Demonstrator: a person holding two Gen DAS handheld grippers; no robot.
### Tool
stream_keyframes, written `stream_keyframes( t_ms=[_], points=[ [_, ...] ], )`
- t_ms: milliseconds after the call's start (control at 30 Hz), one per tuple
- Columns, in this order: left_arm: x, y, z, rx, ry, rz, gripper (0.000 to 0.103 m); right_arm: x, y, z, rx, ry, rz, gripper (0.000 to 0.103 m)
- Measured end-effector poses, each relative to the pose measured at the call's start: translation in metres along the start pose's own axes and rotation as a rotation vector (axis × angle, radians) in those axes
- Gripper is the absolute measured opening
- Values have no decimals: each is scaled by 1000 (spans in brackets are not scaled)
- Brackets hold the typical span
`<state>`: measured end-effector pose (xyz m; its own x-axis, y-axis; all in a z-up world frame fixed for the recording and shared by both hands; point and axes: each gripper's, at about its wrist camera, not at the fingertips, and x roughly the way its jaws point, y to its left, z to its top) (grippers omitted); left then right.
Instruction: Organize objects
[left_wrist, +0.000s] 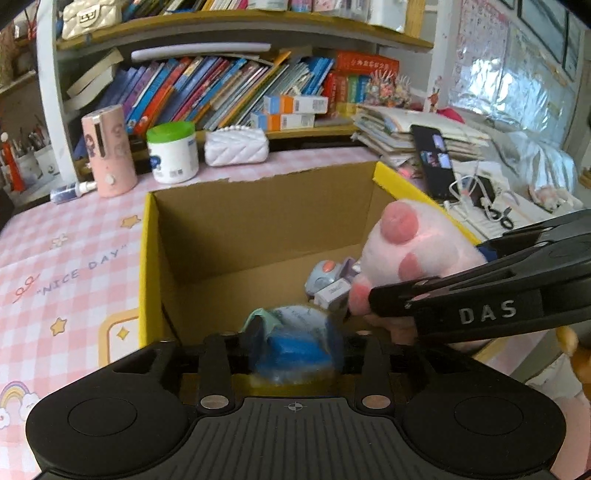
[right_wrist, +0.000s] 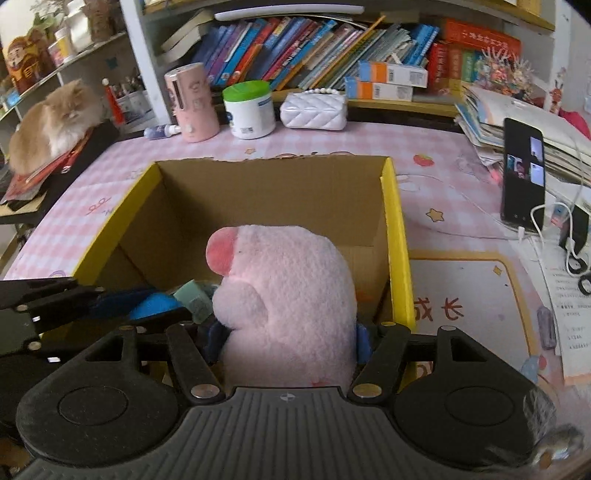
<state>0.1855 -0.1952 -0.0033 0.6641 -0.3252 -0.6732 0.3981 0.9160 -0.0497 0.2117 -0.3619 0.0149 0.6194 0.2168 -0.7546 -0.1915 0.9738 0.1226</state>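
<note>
The cardboard box (right_wrist: 273, 195) on the pink desk already holds small toys (left_wrist: 328, 280). Over it, the right gripper (right_wrist: 291, 339) is clamped on the pink plush paw (right_wrist: 291, 295), not yet dropped. The left gripper (left_wrist: 291, 350) stands parted around a blue-filled clear bag (left_wrist: 299, 343); release looks close.
</note>
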Motion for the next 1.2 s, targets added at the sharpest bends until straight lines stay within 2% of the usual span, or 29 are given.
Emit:
stream_keyframes(
  t_ms=[100,133,233,333,500,667,900,1067,1200],
  points=[
    [-12,-6,-2,23,-47,-3,76,0,-2,2,2,3,13,63],
    [-17,-6,-3,20,-65,5,77,-1,-4,3,11,3,17,63],
    [-33,-4,-6,-20,-93,-23,78,-3,-9,3,38,-3,21,64],
    [-50,-3,-11,-60,-122,-16,78,-7,-11,2,51,-9,31,66],
    [-77,2,-19,-131,-165,12,82,-11,-7,-1,42,-24,55,84],
    [-98,10,-29,-203,-200,55,83,-15,-1,-6,35,-45,41,89],
    [-118,24,-45,-263,-217,118,86,-42,11,-21,70,-121,0,89],
    [-134,38,-56,-272,-198,200,89,-73,36,-36,73,-217,-47,90],
    [-149,49,-67,-284,-198,251,94,-91,63,-51,87,-256,-76,92]
  ],
)
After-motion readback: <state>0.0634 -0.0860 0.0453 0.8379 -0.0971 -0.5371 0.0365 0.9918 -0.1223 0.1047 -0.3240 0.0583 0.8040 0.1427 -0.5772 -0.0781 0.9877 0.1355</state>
